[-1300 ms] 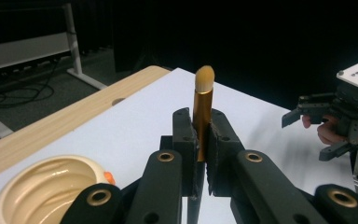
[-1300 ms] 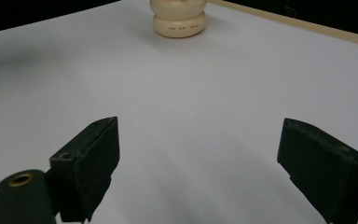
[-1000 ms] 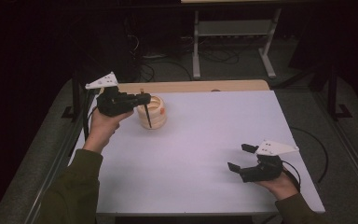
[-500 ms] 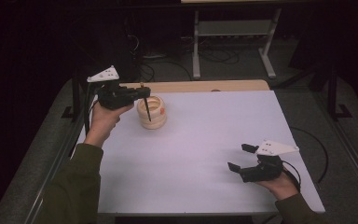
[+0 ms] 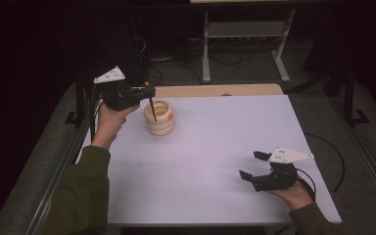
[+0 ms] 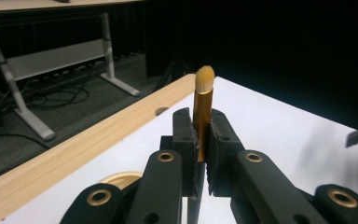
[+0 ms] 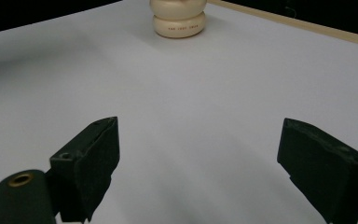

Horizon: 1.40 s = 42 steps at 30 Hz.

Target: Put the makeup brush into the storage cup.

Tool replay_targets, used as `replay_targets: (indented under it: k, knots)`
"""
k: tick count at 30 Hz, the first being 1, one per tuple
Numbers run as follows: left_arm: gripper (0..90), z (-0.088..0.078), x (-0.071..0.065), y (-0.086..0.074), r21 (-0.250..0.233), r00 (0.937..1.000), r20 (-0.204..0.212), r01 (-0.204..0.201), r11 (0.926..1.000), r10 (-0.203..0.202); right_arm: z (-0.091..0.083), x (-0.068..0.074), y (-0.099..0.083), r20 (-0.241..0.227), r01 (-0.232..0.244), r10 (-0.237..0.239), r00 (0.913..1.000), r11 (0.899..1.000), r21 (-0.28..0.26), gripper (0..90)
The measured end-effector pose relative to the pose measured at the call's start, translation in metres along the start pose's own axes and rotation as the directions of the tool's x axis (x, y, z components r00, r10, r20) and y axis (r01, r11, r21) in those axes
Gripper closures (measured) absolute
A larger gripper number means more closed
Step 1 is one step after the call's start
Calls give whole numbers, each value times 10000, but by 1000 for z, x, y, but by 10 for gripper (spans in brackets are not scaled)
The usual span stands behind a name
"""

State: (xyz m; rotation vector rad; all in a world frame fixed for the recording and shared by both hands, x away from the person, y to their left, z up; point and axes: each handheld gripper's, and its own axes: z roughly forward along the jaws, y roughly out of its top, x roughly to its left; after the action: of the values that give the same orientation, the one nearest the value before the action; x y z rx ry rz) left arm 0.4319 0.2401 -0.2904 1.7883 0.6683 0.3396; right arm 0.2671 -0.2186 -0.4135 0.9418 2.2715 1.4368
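Gold-handled makeup brush [image 6: 202,112] clamped in the left gripper [image 5: 144,91] above the cream ribbed holder [image 5: 159,118].

The brush's dark handle end [image 5: 152,107] slants down into the holder's open mouth, its tan bristle tip rising past the 2 black jaws pressed on its gold ferrule. The holder, a squat stack of rounded rings, stands at the far left of the white tabletop [image 5: 215,142], near the wooden edge strip [image 5: 215,90]. The right gripper [image 5: 252,165] rests well apart at the near right, jaws spread wide with nothing between them.
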Motion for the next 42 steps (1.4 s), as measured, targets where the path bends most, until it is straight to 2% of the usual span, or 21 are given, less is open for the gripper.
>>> replay_targets:
  k: [10,17,27,33,42]
  knots:
    - [839,2,12,-4,-207,9991,-420,-16,9998,7,0,-1,-1,-15,-53,53,10000,10000,11,124]
    - [839,3,18,-5,-171,9977,-680,-68,9998,57,1,-1,-1,-15,0,0,10000,10000,29,125]
    - [839,6,23,-8,-183,9962,-875,-30,9998,14,1,-1,-1,-24,5,-5,10000,10000,45,126]
    - [838,10,24,-10,25,9944,-1035,-205,9998,207,1,-1,-2,-31,-21,21,10000,10000,47,126]
    - [837,19,26,-17,246,9937,-1111,-118,9996,145,1,-1,-2,-55,-70,71,10000,10000,68,126]
